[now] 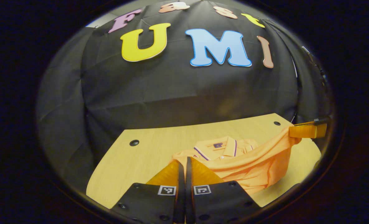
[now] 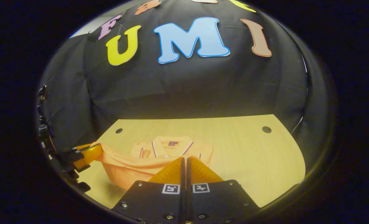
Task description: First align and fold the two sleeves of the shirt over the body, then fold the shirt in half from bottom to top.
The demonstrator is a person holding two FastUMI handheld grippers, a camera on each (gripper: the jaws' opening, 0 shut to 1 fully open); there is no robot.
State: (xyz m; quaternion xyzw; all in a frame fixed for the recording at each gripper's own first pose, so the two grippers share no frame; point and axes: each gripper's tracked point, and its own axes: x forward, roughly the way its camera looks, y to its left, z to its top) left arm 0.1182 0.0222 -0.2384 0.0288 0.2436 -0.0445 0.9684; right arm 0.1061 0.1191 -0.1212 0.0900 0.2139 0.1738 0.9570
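Note:
An orange polo shirt [image 1: 249,165] lies on the wooden table [image 1: 134,168], its collar [image 1: 217,148] toward the far wall. My left gripper [image 1: 184,160] is shut on one corner of the bottom hem. The hem stretches taut and raised to my right gripper [image 1: 307,130], far right, shut on the other corner. In the right gripper view my right gripper [image 2: 184,159] is shut at the shirt's [image 2: 131,172] near edge. My left gripper [image 2: 87,152] pinches the lifted corner at the left. The collar [image 2: 170,146] lies flat beyond. The lifted hem hides the lower body.
The table [image 2: 249,155] has a curved far edge against the black cloth wall, with a round hole near each far corner [image 1: 134,142] [image 2: 267,129]. Bare wood lies left of the shirt in the left gripper view and right of it in the right gripper view.

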